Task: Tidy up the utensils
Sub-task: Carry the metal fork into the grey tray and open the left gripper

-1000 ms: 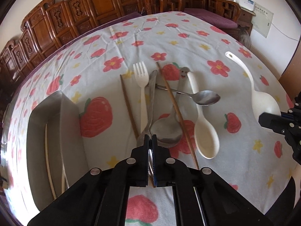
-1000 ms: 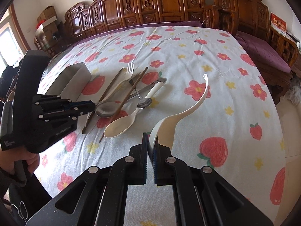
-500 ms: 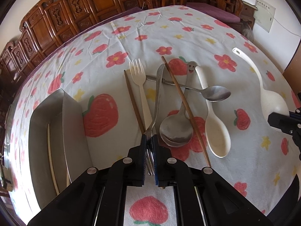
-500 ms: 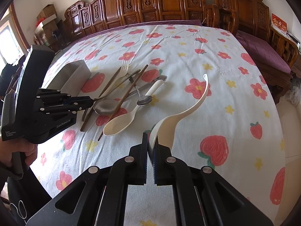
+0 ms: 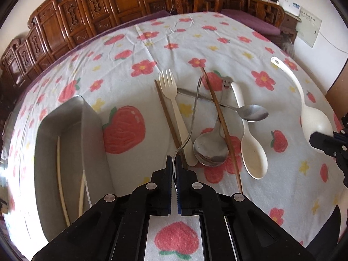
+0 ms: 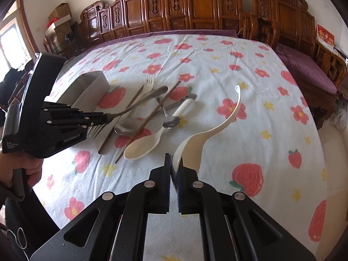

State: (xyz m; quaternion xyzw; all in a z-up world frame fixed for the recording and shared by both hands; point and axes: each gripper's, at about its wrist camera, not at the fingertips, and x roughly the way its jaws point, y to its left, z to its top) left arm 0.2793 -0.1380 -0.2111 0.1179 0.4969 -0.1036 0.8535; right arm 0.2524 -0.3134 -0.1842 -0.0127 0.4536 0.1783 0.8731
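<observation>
My left gripper is shut on a metal fork near its tines. The fork hangs above the pile, its handle pointing away. From the right wrist view, the left gripper holds the metal fork with the tines dangling below. My right gripper is shut on the bowl rim of a white ladle, whose curved handle rises away. On the flowered cloth lie a cream fork, two brown chopsticks, a large metal spoon, a small metal spoon and a cream spoon.
A metal tray stands at the left of the pile and holds pale chopsticks. Carved wooden chairs line the table's far edge. A hand grips the left tool's handle. The cloth to the right of the ladle is bare.
My left gripper has lifted the metal fork up off the pile and drawn back slightly. The right gripper and its ladle have kept still.
</observation>
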